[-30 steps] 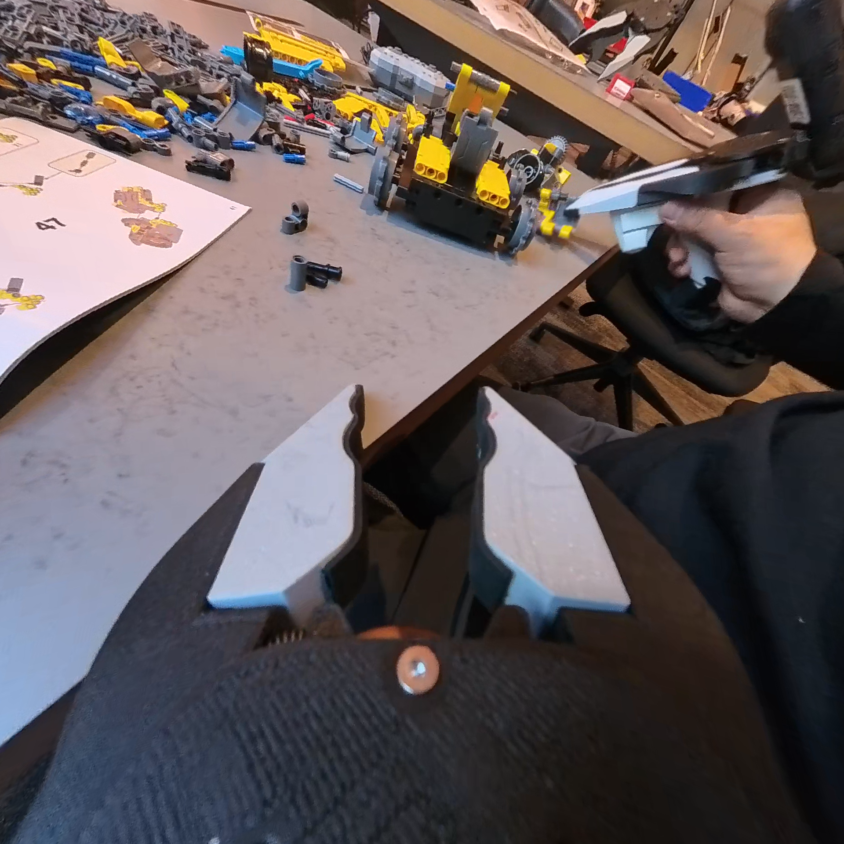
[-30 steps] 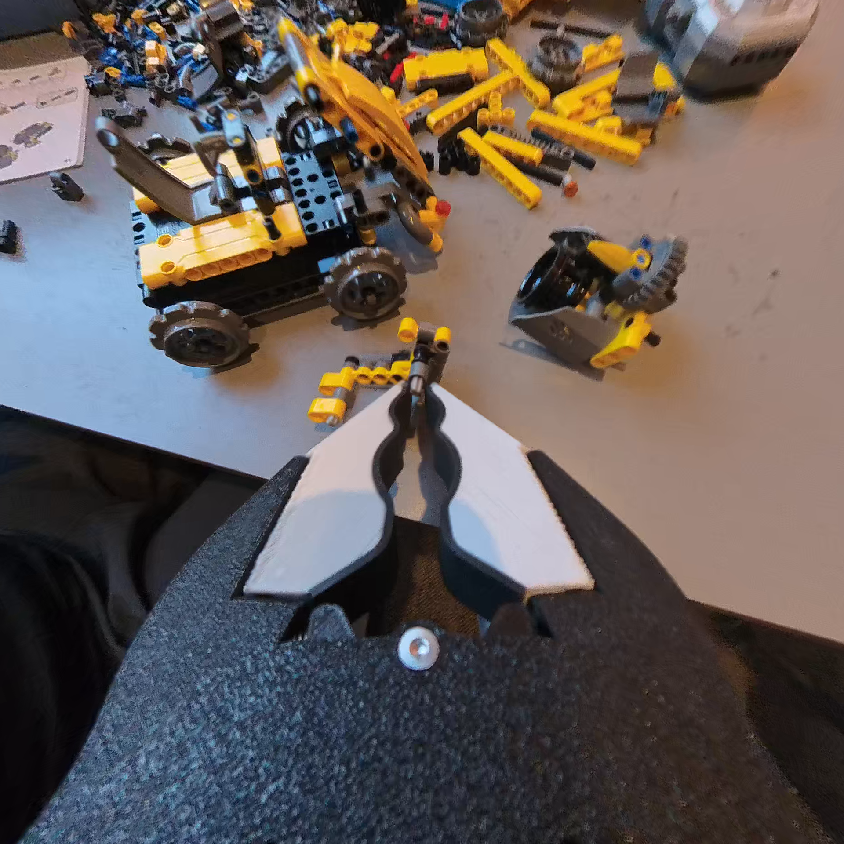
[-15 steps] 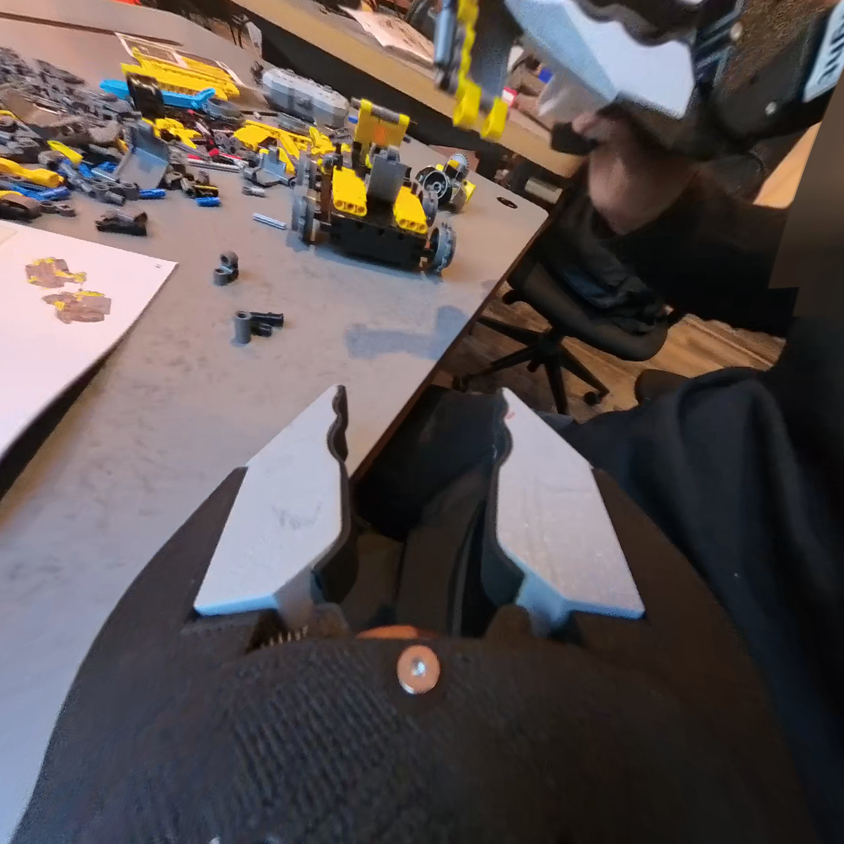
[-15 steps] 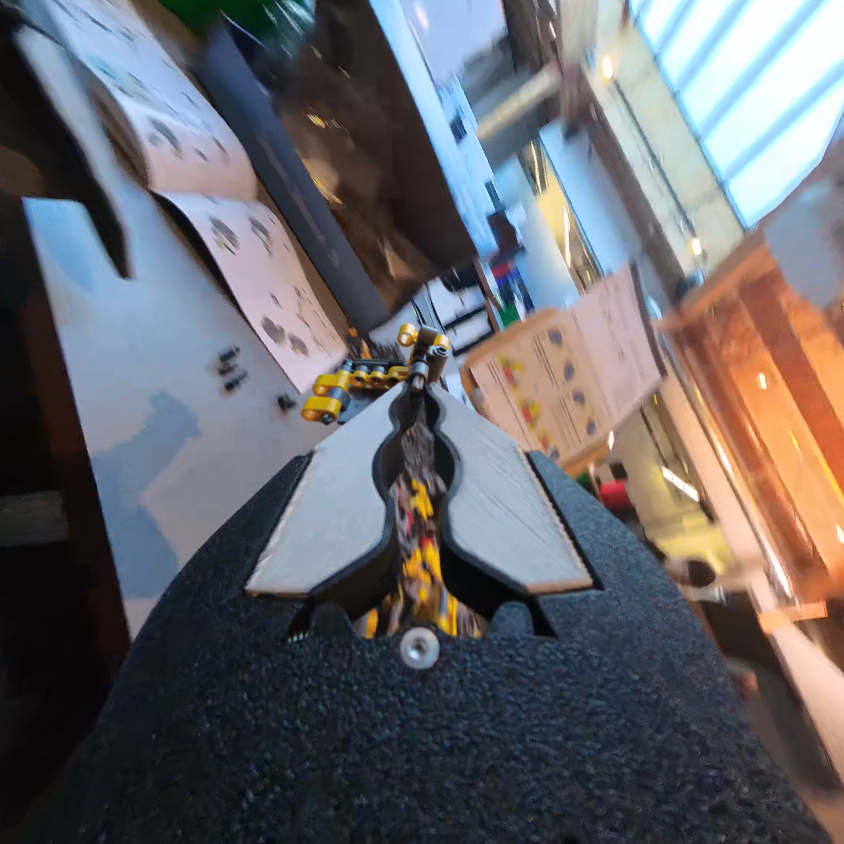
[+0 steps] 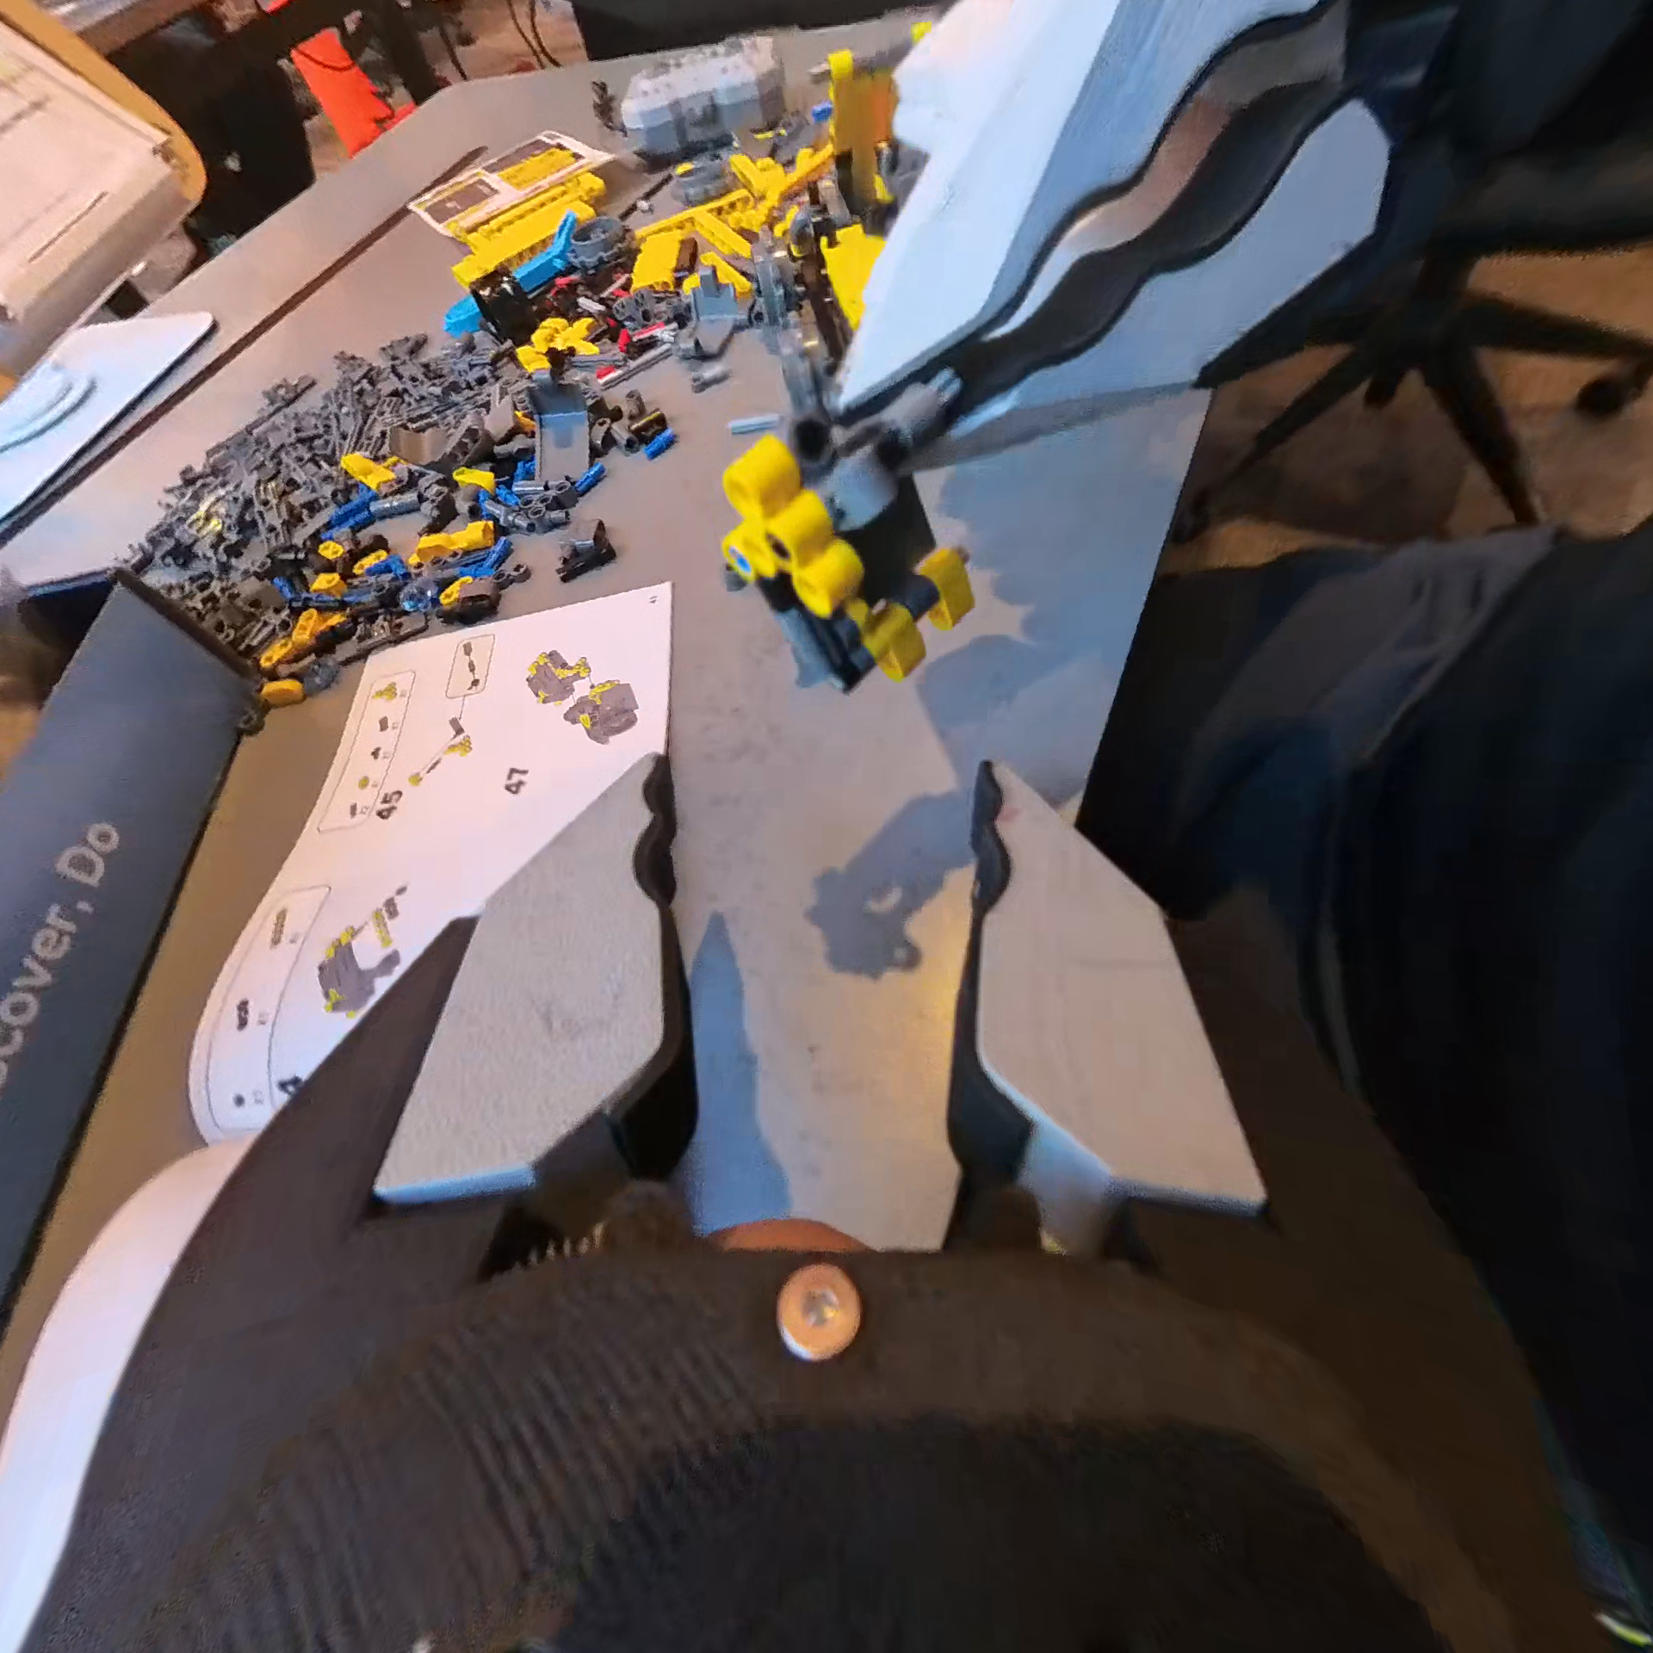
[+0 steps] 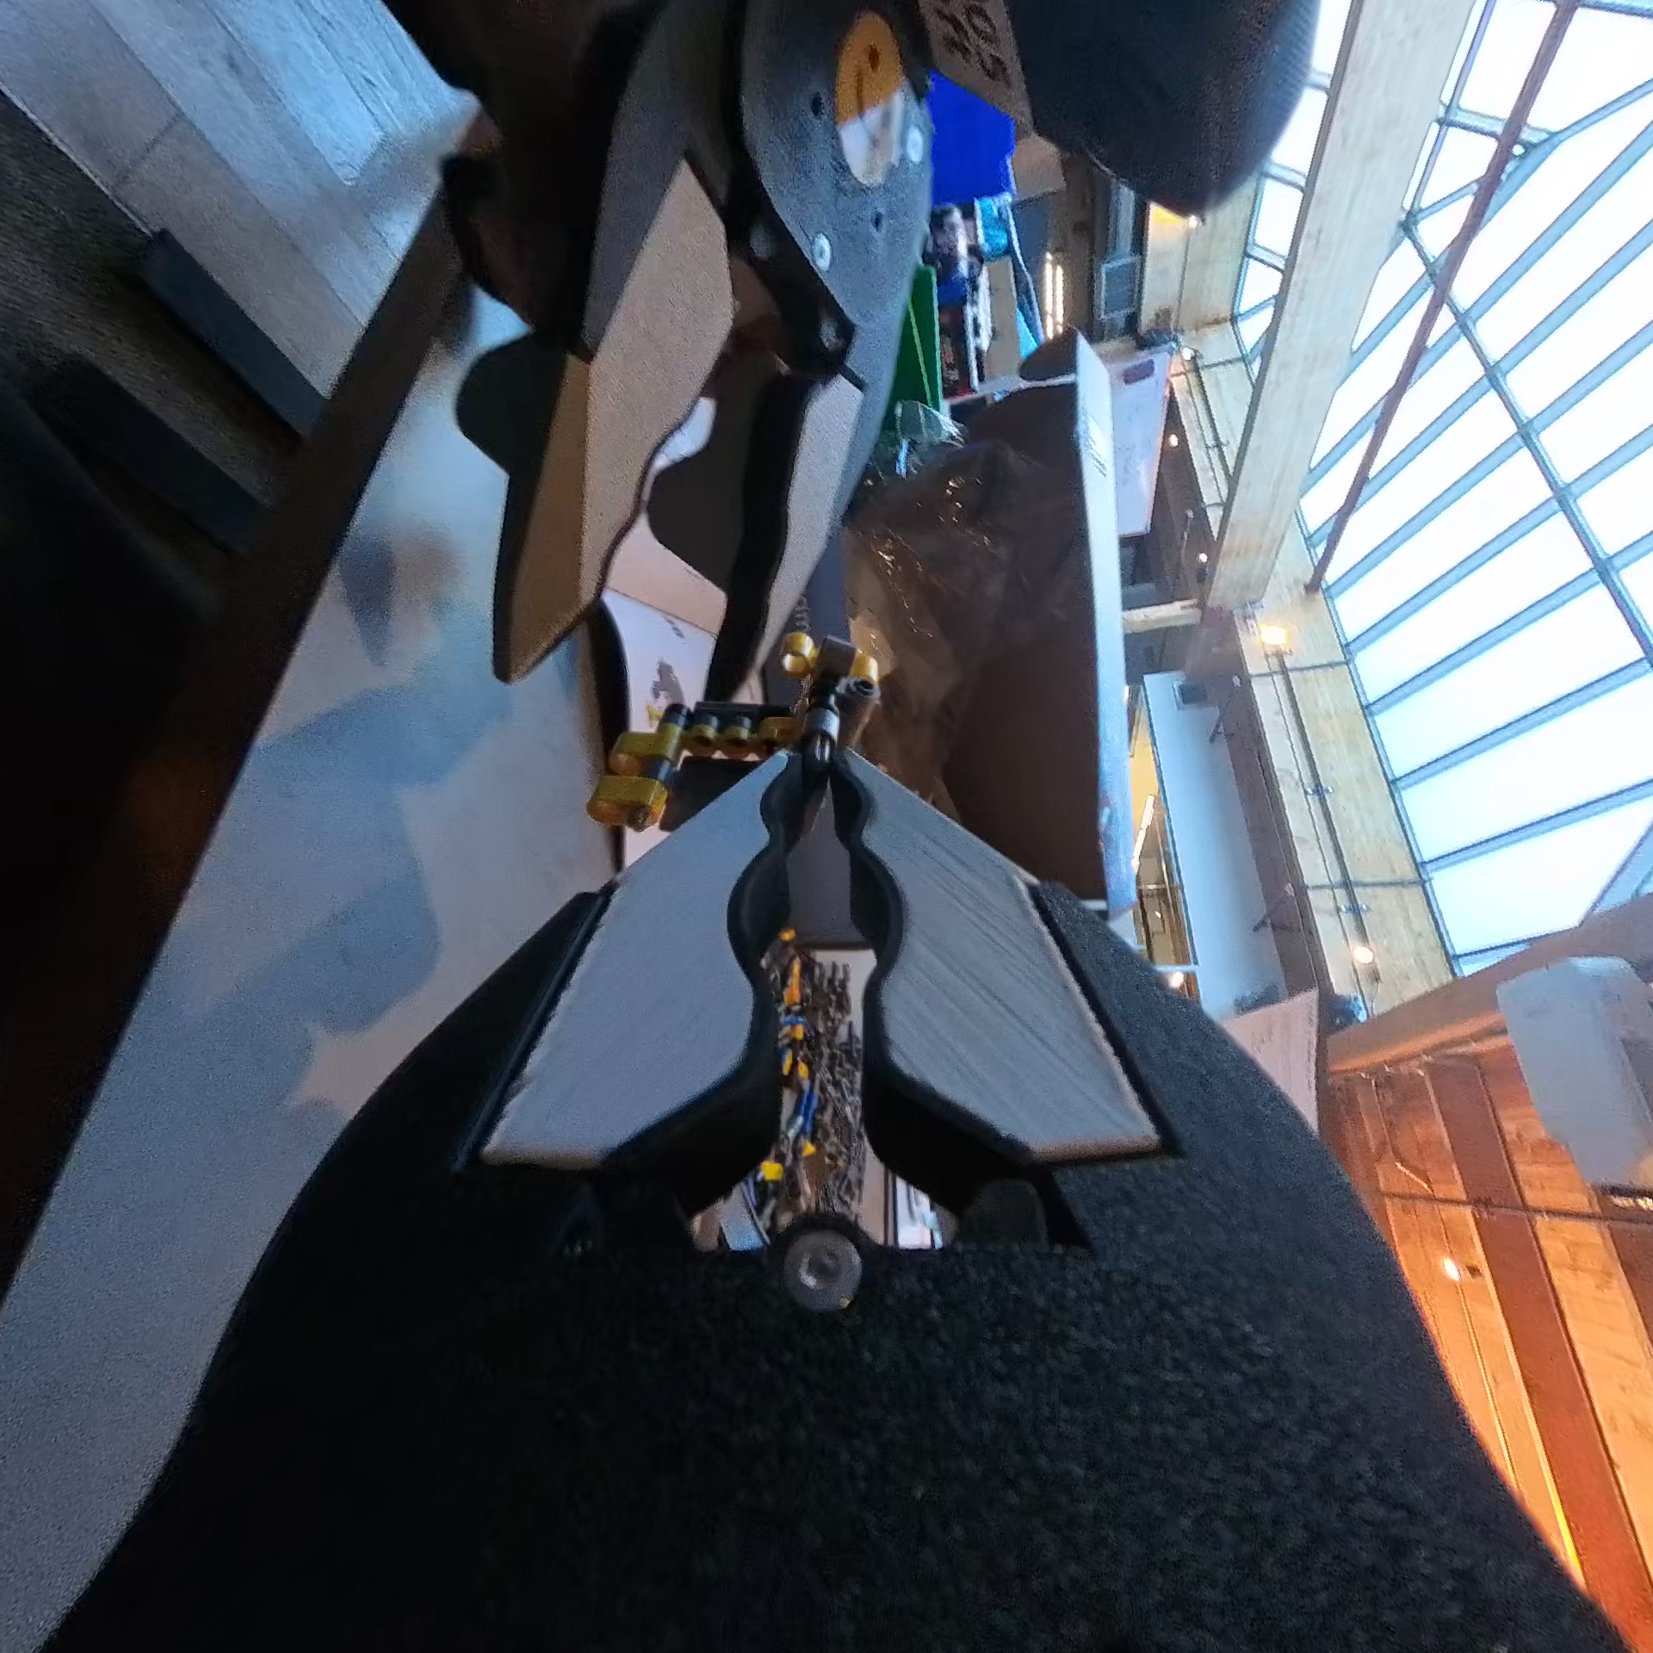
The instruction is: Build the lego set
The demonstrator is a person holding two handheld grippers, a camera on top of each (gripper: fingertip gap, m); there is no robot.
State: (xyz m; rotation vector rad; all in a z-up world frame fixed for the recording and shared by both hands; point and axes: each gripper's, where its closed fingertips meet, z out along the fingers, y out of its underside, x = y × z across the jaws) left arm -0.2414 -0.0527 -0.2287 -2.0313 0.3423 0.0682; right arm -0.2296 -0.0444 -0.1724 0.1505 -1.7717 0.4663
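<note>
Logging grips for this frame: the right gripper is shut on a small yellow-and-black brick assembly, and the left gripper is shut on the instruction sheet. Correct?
Partly. The left wrist view shows the left gripper open and empty above the table; the instruction sheet lies beside it.

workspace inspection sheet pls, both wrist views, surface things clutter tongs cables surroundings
surface: grey table, bare patch beneath the left tongs.
job's things: small yellow and black brick assembly held in the air above the table; open instruction booklet lying flat.
clutter: heap of loose grey, blue and yellow bricks; grey block-shaped part at the far end.
tongs: left tongs open, holding nothing; right tongs shut on the brick assembly's dark pin.
cables: nothing seen.
surroundings: office chair beside the table; glazed roof in the right wrist view.
</note>
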